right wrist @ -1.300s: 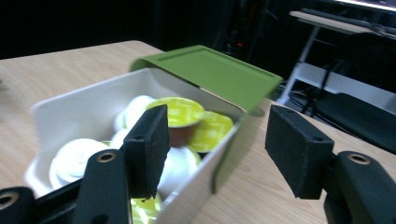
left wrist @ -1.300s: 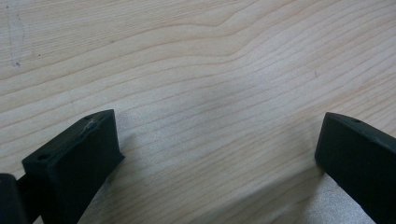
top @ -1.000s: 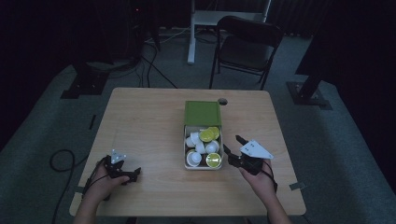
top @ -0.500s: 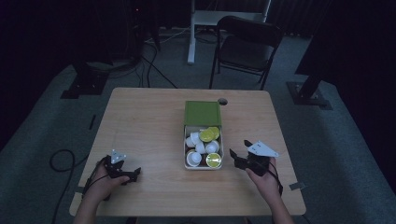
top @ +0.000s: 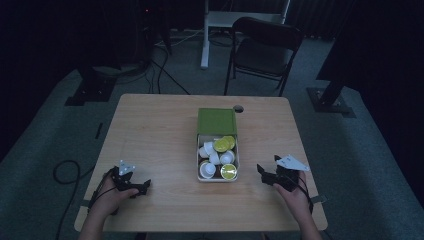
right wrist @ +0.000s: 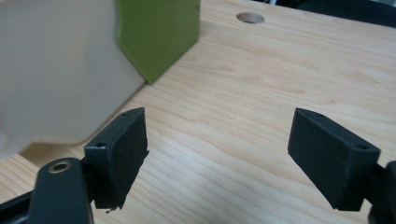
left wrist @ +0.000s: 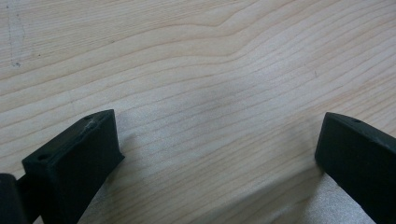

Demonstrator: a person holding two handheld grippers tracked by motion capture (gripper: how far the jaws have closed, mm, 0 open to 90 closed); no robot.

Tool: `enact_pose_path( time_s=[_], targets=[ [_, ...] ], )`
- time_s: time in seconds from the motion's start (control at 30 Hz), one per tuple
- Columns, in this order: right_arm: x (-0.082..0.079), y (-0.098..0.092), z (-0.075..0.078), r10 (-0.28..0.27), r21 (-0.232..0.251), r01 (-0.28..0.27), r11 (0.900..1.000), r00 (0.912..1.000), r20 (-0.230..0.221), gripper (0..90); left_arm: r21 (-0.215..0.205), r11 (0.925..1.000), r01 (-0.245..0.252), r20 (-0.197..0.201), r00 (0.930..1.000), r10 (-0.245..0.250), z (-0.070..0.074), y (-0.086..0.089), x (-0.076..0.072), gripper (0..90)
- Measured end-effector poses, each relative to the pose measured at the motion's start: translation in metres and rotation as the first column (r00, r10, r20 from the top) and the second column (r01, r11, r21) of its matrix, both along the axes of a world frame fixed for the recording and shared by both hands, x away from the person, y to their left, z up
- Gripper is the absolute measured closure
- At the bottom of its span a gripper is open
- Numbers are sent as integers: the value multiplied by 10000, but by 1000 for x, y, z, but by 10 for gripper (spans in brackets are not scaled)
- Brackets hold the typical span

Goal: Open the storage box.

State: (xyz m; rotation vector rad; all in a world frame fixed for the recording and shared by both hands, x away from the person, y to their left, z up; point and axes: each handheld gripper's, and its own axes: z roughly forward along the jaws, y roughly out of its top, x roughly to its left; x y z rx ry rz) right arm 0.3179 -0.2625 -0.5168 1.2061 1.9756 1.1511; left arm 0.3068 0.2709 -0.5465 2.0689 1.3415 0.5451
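Capsules (top: 218, 157), white and yellow-green, are lying heaped in the pale tray of an open box (top: 218, 176) at the middle of the wooden table (top: 160, 135), its green lid (top: 216, 120) folded back on the far side. Nothing is being carried at this moment. The right gripper (top: 265, 172) is sitting low over the table just to the right of the box, apart from it, and its jaws have just been opening; in the right gripper view they are standing wide with only bare wood between them, the pale wall of the box (right wrist: 60, 79) and the green lid (right wrist: 159, 32) lying off to their left. The left gripper (top: 142, 186) is resting near the front left edge of the table, well apart from the box, and in the left gripper view its fingers (left wrist: 77, 158) are likewise spread wide over empty wood, gripping nothing.

Judging from this, the work is sitting between handlings: both tools are free, and the right one looks the better placed to go for the box or its contents. A next reach is calling for the right gripper to swing left and rise over the tray wall, then come down on a single capsule without nudging its neighbours. The capsules are small, rounded and crowded, so a pinch is likely to slip unless the pads are meeting one squarely across its sides.
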Motion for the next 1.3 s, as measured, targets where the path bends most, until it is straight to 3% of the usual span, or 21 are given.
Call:
enact_pose_path(
  time_s=[0.37, 0.53, 0.87, 1.3],
  targets=[
    [-5, -25, -11, -462, -132, 455, 9989, 9975, -529, 151, 3, 10000, 4, -2, 10000, -4, 0, 0, 0, 0],
    [-10, -35, -16, -643, 57, 648, 9979, 9953, -731, 150, -71, 10000, 7, -6, 10000, -7, 0, 1, 0, 0],
    [-21, -54, -23, -1263, -57, 1266, 9919, 9844, -1228, 150, 3, 10000, 1, -3, 10000, -1, 0, 0, 0, 0],
    [-18, -54, -30, -1641, -223, 1627, 9864, 9718, -1694, 150, 0, 10000, 5, -5, 10000, -5, 0, 0, 0, 0]
  ],
)
